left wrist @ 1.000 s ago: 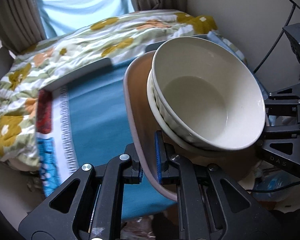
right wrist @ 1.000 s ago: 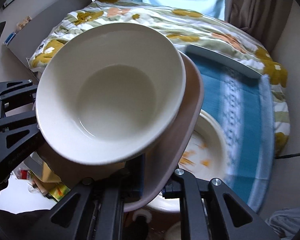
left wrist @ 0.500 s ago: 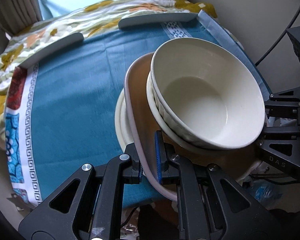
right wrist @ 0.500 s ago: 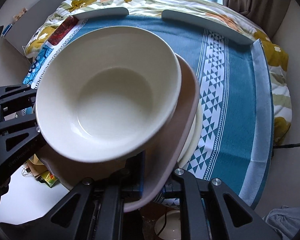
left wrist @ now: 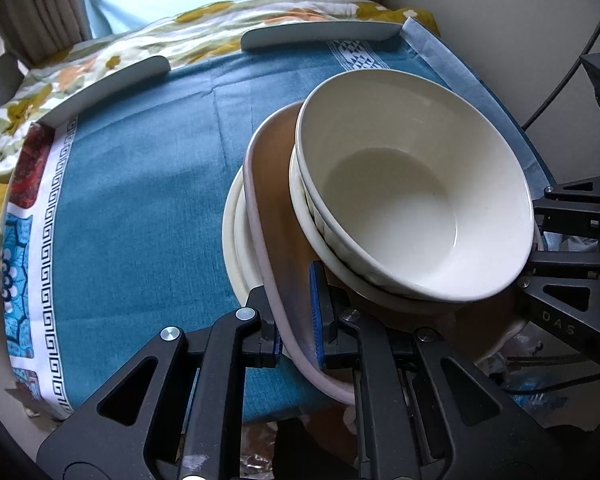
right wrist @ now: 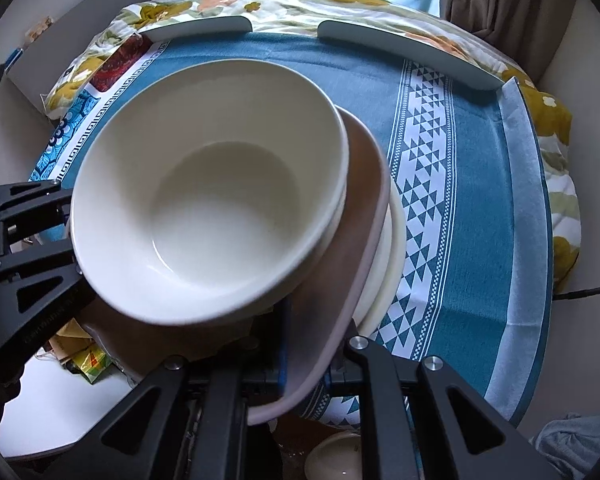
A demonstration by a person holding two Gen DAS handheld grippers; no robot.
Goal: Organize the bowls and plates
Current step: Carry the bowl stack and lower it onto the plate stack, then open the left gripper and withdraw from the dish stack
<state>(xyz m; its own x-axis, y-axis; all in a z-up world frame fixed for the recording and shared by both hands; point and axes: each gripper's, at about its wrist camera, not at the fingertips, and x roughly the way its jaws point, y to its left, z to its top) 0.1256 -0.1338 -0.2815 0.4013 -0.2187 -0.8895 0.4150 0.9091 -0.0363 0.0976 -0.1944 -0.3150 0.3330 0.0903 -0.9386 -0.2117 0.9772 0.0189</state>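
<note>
On the teal tablecloth point(left wrist: 140, 200), cream plates point(left wrist: 236, 240) sit under the pink plate point(left wrist: 276, 200) clamped by both grippers point(left wrist: 296, 320) point(right wrist: 308, 364), bowls point(left wrist: 412, 208) stacked atop.

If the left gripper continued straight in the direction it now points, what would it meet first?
The left gripper is already shut on the rim of the brown plate. Going straight on, and steeply down, it would probably press that plate onto the cream plate right under it, then the blue tablecloth. The gap between them is unclear.
</note>
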